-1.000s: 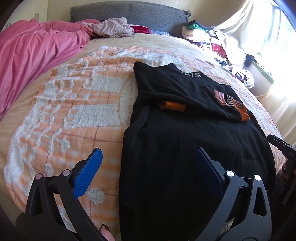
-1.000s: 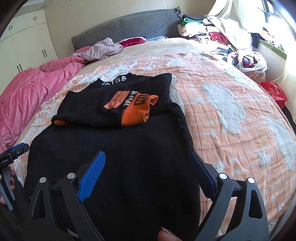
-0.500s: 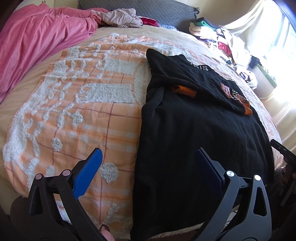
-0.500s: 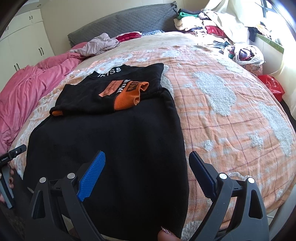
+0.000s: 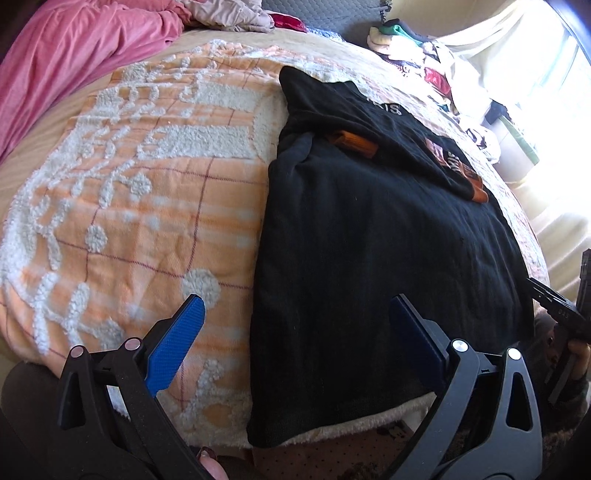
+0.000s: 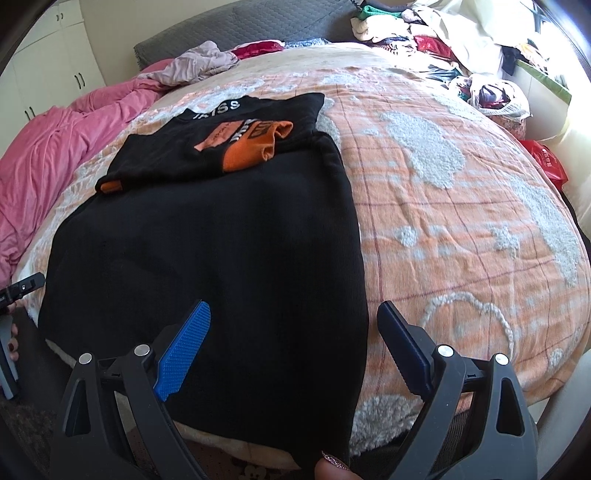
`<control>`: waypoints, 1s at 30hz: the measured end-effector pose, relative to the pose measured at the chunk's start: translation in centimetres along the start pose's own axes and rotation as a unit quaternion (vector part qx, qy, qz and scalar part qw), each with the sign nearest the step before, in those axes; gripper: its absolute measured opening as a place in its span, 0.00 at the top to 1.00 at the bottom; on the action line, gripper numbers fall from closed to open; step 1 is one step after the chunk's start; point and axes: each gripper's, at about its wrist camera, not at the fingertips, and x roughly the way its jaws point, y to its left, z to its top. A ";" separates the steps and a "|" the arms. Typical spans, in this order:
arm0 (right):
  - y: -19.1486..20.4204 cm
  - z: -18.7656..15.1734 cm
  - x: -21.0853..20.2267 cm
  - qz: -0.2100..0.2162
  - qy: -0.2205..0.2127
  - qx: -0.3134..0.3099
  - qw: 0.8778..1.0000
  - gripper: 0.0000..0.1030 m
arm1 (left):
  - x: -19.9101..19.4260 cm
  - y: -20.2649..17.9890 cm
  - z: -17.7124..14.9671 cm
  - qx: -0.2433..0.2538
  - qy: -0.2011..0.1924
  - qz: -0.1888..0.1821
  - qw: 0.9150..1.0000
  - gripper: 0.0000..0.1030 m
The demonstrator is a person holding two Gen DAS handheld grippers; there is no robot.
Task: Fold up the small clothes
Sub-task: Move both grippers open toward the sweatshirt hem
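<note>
A black garment with orange cuffs and white lettering [image 5: 369,229] lies flat on the bed, its sleeves folded in over the upper part. It also shows in the right wrist view [image 6: 221,240]. Its hem hangs at the bed's near edge. My left gripper [image 5: 295,325] is open and empty, above the garment's lower left corner. My right gripper [image 6: 291,325] is open and empty, above the lower right corner. The right gripper's tip shows at the far right of the left wrist view [image 5: 554,306].
An orange and white tufted blanket [image 5: 147,206] covers the bed. A pink duvet [image 5: 74,48] lies at the far left. A pile of clothes [image 6: 424,40] sits at the far right by the grey headboard [image 6: 240,18]. A red bag [image 6: 546,162] is beside the bed.
Both grippers have drawn back and lower toward the near edge of the bed, so the garment's hem and the bed edge now show. Both stay open. The garment has not moved.
</note>
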 end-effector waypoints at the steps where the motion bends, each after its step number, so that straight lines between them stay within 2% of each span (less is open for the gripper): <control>1: -0.1 -0.2 -0.1 0.001 0.002 0.000 1.000 0.12 | 0.0 0.0 -0.2 0.000 0.003 -0.002 1.000 0.09; 12: -0.2 -1.6 -0.7 0.002 0.021 -0.005 1.000 0.12 | -0.2 0.3 -2.4 -0.004 0.028 -0.024 0.999 0.10; 17: -0.6 -2.2 -1.1 0.002 0.028 -0.005 1.000 0.12 | 0.0 0.0 -3.3 0.000 0.046 -0.036 0.998 0.13; 19: -0.7 -2.3 -1.1 -0.001 0.031 -0.005 0.999 0.12 | 0.3 -0.1 -3.7 0.003 0.053 -0.035 0.998 0.17; 30: -0.7 -2.9 -1.5 -0.001 0.062 -0.018 0.998 0.12 | 0.5 -0.2 -4.4 0.006 0.057 -0.035 0.998 0.19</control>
